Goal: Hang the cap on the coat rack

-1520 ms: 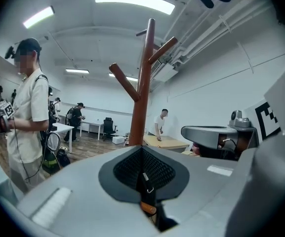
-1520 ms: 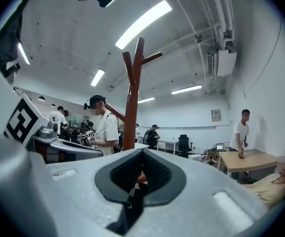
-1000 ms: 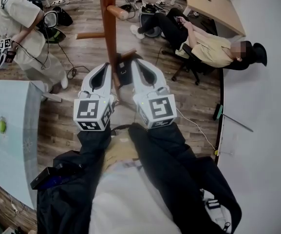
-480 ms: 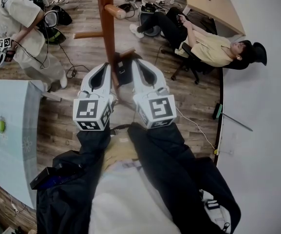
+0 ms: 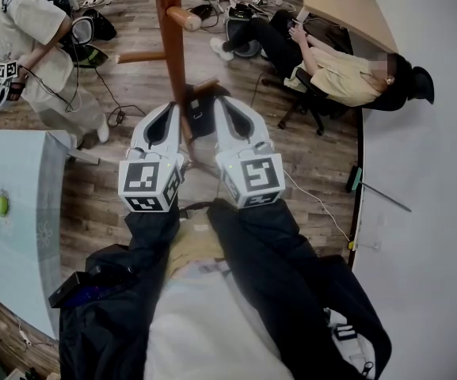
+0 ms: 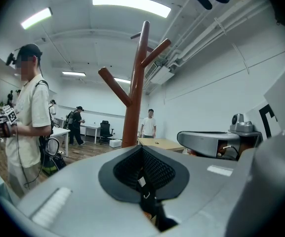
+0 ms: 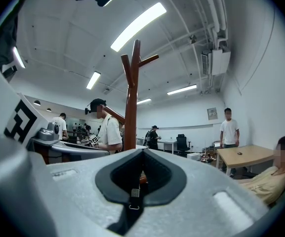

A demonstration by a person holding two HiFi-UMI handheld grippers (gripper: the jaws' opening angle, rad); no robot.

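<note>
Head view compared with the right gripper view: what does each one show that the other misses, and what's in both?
Only the head view: a green ball on a glass table, and the wearer's dark sleeves.
Only the right gripper view: ceiling lights and a standing person in a white T-shirt.
Both: the coat rack, the left gripper, the right gripper, the black cap they clamp, the seated person and the wooden desk.
</note>
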